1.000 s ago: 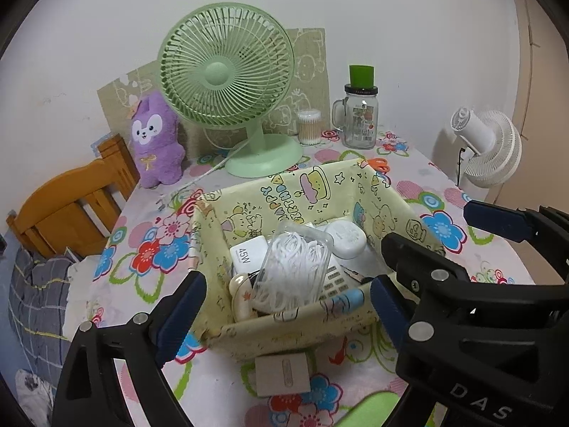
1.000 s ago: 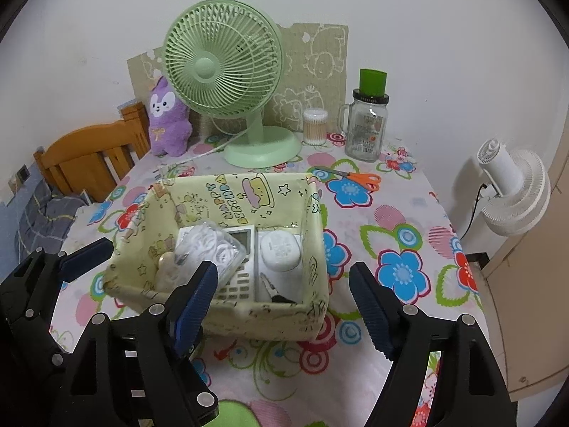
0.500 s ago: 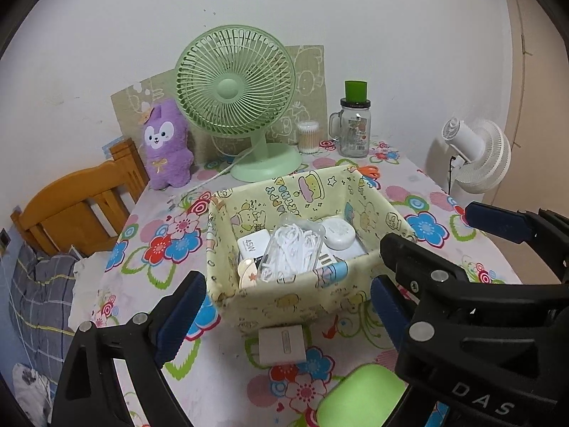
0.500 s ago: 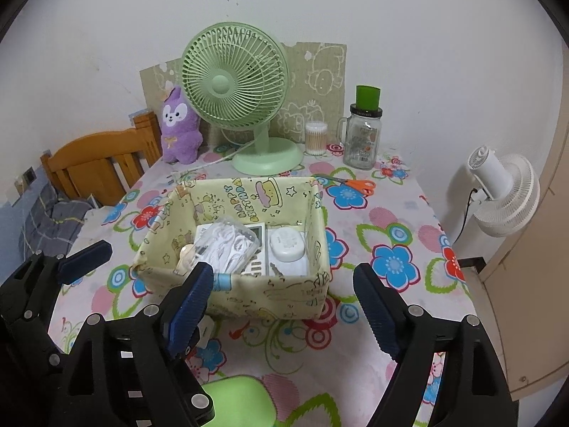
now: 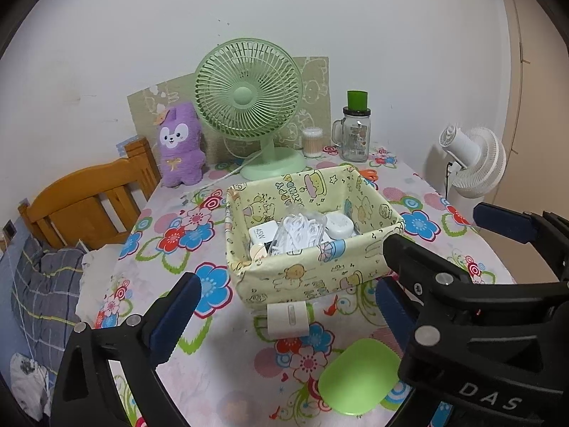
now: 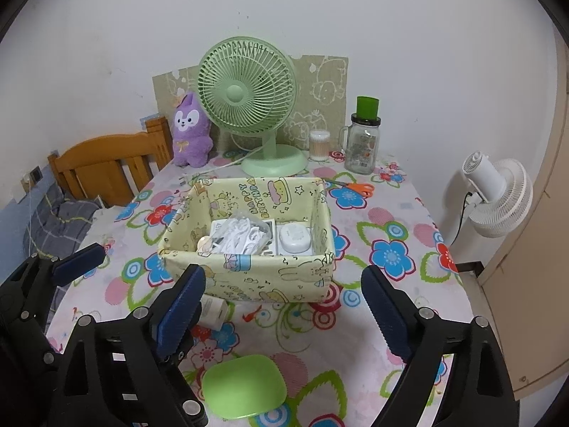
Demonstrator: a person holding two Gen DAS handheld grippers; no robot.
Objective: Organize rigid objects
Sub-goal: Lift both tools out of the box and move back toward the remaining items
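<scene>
A home bedroom: wooden bed frame (image 5: pixel 89 195), plush toy (image 5: pixel 181 146), floral tablecloth (image 5: pixel 170 249).

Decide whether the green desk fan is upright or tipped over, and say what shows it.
Upright. The green desk fan stands on its round base, flat on the table behind the fabric bin.

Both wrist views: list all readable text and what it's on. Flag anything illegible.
"45W": white charger in the fabric bin.
"HAPPY BIRTHDAY": print on the bin's inner back wall.
"DAS": moulded on the right gripper body, seen in the left wrist view.
Jar label: too small to read.
White box in front of the bin: marking not legible.
Green case: no text visible.
</scene>
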